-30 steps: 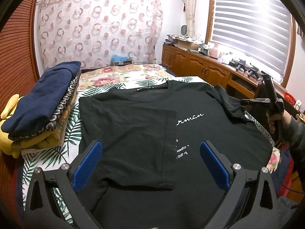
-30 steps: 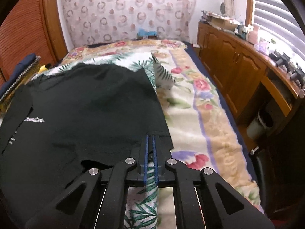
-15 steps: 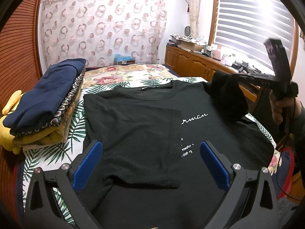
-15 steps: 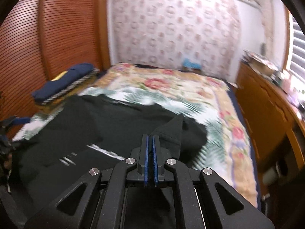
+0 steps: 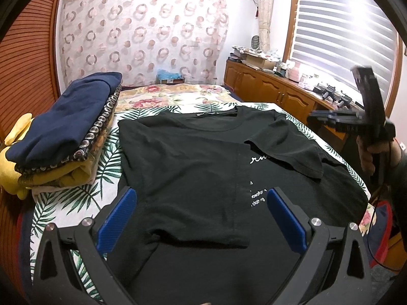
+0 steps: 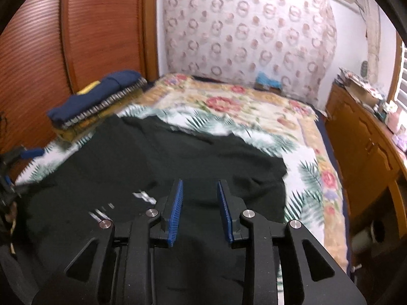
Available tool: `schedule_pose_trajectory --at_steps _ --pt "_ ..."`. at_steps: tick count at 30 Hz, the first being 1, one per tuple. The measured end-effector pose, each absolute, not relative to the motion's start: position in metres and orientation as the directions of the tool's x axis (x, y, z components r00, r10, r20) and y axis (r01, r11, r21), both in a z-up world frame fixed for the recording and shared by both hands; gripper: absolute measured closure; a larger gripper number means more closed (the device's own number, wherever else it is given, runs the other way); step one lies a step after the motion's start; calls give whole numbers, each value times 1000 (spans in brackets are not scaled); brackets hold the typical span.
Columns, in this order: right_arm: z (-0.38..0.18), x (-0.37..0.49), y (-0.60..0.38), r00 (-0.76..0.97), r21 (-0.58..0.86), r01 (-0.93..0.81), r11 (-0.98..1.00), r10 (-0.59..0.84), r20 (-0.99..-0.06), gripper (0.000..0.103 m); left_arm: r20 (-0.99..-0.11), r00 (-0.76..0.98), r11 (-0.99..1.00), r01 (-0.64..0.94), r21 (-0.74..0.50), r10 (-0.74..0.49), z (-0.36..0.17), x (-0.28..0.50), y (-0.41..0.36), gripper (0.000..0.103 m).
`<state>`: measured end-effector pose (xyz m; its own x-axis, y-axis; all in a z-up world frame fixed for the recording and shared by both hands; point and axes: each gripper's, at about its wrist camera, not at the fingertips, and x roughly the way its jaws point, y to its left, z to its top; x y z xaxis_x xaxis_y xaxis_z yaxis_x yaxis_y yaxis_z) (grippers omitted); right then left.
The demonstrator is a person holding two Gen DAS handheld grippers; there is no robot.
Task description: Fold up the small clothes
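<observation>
A black T-shirt (image 5: 193, 167) with white lettering lies flat on the bed. Its left side is folded in over the middle, and its right sleeve (image 5: 287, 147) lies folded inward over the chest. It also shows in the right wrist view (image 6: 142, 167). My left gripper (image 5: 201, 218) is open and empty, just above the shirt's near hem. My right gripper (image 6: 199, 203) is partly open and empty, above the shirt's right side. It shows in the left wrist view (image 5: 315, 120), held up at the right of the bed.
A stack of folded clothes (image 5: 63, 132), navy on top and yellow below, sits at the left of the bed (image 5: 162, 101). Wooden cabinets (image 5: 269, 91) run along the right wall under the window. A slatted wooden wall (image 6: 51, 50) is at the left.
My right gripper carried the right sleeve up and inward over the chest, then opened and let it go. The sleeve now lies on the shirt. My left gripper stayed still.
</observation>
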<state>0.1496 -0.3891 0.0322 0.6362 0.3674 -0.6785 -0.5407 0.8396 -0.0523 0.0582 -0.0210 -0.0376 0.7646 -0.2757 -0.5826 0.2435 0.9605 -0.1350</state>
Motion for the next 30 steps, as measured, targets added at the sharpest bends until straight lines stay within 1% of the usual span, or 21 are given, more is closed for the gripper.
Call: schedule_pose_trajectory --at_steps 4,12,14,17,19,22,24,25,26,27,30 --pt "11 149 -407 626 -50 -498 866 318 -712 76 -583 766 962 239 -133 -271 -37 58 -20 0" --pt "-17 109 -414 576 -9 -511 859 335 -746 76 -584 764 961 246 -130 -274 -39 57 -21 0" --pt "-22 100 -407 564 -12 -530 848 342 -752 69 -587 762 961 247 -126 -273 -39 57 -22 0" --pt "-30 91 -396 540 -16 -553 833 344 -768 68 -588 762 961 244 -130 -273 -40 58 -21 0" --pt "-38 89 -390 522 -37 -571 820 329 -787 68 -589 762 962 241 -131 -271 -40 58 -19 0" --pt "-47 89 -383 526 -100 -571 815 269 -807 68 -589 762 962 239 -132 -270 -40 59 -18 0" --pt "-47 88 -381 536 -136 -580 803 250 -806 80 -590 762 963 237 -130 -267 -39 59 -17 0" --pt "-47 89 -379 541 -161 -581 798 231 -808 90 -589 763 963 236 -131 -267 -39 59 -17 0" --pt "-47 89 -380 540 -167 -586 793 228 -810 94 -588 764 963 235 -133 -267 -39 58 -16 0" --pt "-46 89 -380 536 -164 -595 787 236 -810 98 -587 764 963 233 -134 -267 -39 58 -15 0" --pt "-41 87 -379 529 -152 -614 774 262 -807 99 -589 765 965 228 -134 -262 -40 58 -13 0"
